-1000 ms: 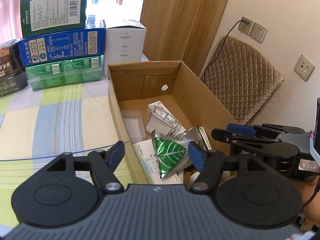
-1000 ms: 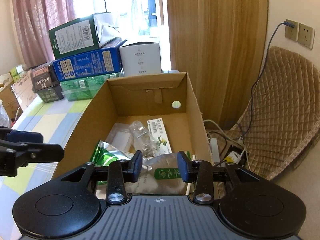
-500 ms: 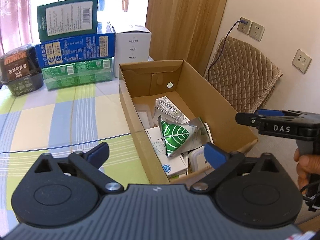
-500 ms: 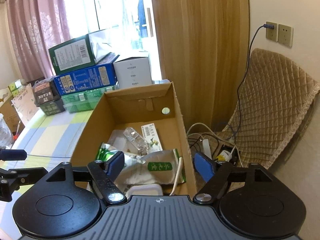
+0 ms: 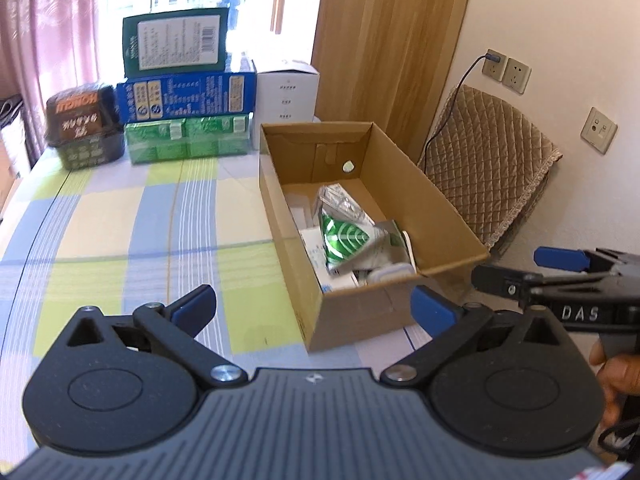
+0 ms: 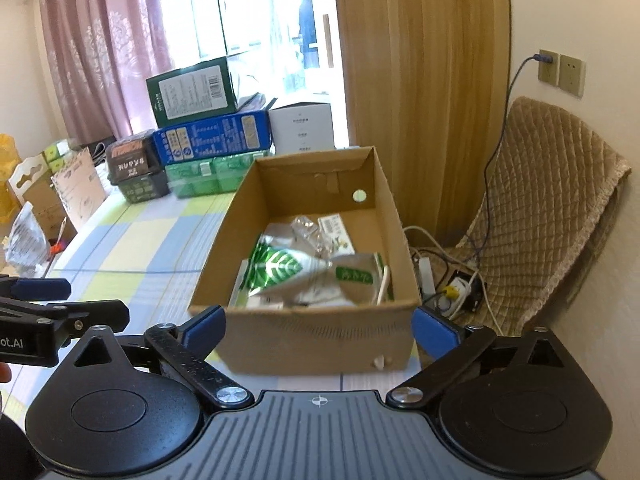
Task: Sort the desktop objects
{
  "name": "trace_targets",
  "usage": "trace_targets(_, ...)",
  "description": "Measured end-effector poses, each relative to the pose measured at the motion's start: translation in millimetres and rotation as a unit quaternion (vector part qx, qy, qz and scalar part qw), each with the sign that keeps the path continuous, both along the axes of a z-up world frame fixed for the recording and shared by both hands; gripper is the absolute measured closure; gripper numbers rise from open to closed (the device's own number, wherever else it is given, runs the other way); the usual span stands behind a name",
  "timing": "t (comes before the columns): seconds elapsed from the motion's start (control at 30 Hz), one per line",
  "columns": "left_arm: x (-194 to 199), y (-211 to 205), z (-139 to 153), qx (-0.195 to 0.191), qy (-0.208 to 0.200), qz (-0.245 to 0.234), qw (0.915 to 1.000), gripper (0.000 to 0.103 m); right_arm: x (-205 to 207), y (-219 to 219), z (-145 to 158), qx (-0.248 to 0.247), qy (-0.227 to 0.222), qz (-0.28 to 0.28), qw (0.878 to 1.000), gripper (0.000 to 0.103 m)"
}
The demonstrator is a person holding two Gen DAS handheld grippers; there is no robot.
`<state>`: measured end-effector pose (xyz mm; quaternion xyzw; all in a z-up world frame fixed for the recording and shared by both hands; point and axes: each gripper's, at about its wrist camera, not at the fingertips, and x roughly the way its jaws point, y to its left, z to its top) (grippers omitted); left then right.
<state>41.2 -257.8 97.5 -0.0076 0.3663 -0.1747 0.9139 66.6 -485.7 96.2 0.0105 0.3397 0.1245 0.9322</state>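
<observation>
Both the left gripper (image 5: 314, 310) and right gripper (image 6: 318, 326) have just been opening; their jaws are spread, nothing between them. The green leaf-print pouch (image 6: 280, 270) lies in the cardboard box (image 6: 308, 340), which probably overhangs the tabletop (image 5: 120, 216) edge: a nudge could tip it.

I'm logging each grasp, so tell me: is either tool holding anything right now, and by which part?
Nothing is held. The left tool and right tool have just been opening, with nothing between their jaws. The green leaf packet lies in the cardboard box.
</observation>
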Motion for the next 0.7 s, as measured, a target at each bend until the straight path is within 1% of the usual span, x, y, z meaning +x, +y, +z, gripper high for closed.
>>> trace_targets(0.13,-22,3,2,-0.006,0.008,0.011,0.9999,0.001,-22,-1,1,-0.002,0.005,-0.003,1.000,0.002)
trace_targets(0.23,-38,1,5,0.004,0.000,0.014,0.9999,0.001,-37,-4,3,-0.005,0.007,-0.007,1.000,0.002)
trace_targets(0.3,-48,1,7,0.004,-0.003,0.014,0.9999,0.001,-47,-5,5,-0.004,0.007,-0.010,1.000,0.002)
trace_targets(0.4,-59,3,9,-0.011,0.003,0.013,0.9999,0.001,-60,-6,9,-0.005,0.005,-0.012,1.000,0.002)
trace_targets(0.53,-73,2,14,-0.006,-0.004,0.017,0.9998,0.001,-76,-6,17,-0.004,0.001,-0.017,1.000,0.002)
trace_targets(0.7,-87,3,20,-0.011,-0.011,0.016,0.9997,0.001,-95,-9,26,0.008,-0.006,-0.027,1.000,0.002)
